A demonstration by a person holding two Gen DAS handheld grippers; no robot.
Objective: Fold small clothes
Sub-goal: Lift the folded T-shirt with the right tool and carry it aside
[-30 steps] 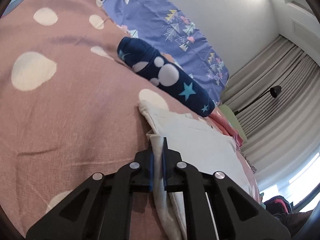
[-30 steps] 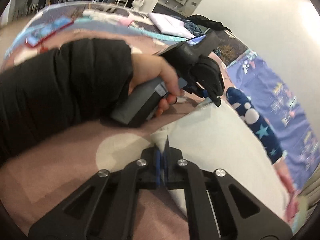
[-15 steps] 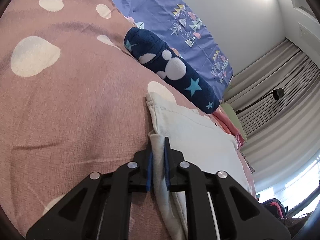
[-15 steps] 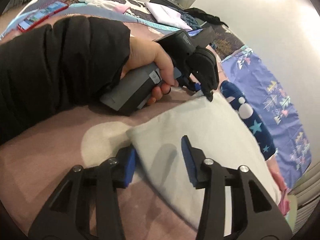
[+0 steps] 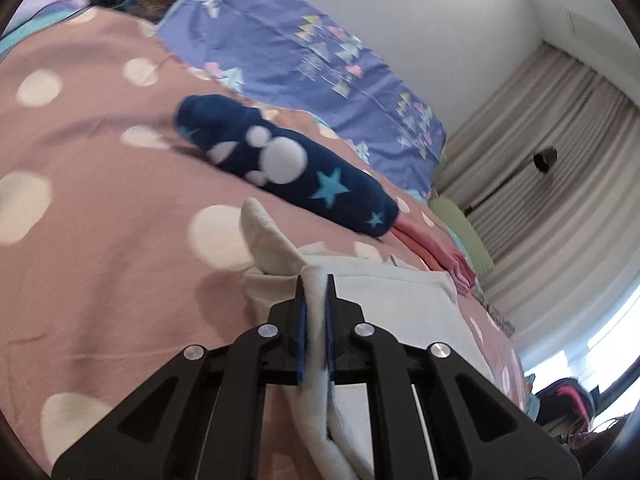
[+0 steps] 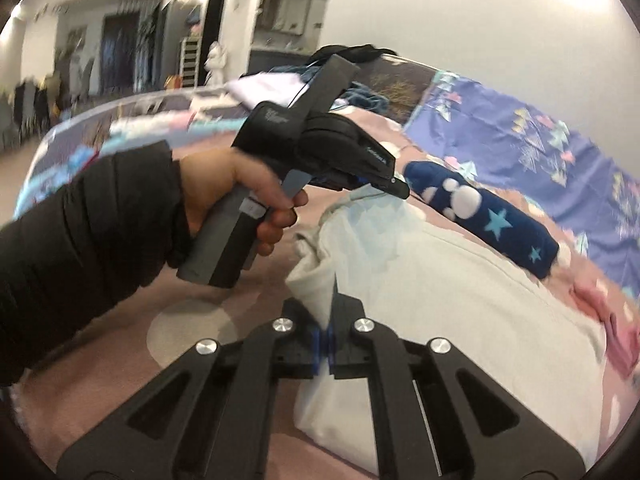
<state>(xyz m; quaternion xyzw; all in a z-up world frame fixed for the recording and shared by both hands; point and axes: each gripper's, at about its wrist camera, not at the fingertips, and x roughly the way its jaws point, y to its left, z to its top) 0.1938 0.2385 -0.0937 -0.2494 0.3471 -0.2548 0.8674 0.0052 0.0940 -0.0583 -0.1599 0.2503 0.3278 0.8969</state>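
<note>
While both my claws are clenched on the white garment (image 6: 460,300), I judge the fold only begun: left gripper (image 5: 315,312) pinches one raised edge, right gripper (image 6: 326,340) another corner, and most of the cloth lies flat on the pink dotted bedspread (image 5: 100,220). Carrying the edge over and smoothing remain. At about one o'clock from the garment lies a navy starred roll (image 5: 288,164), just beside it, and pink folded clothes (image 5: 436,252) at two o'clock could crowd the fold.

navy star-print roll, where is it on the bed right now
The navy star-print roll lies on the pink dotted bedspread, just beyond the white garment, with the purple patterned sheet behind it.
</note>
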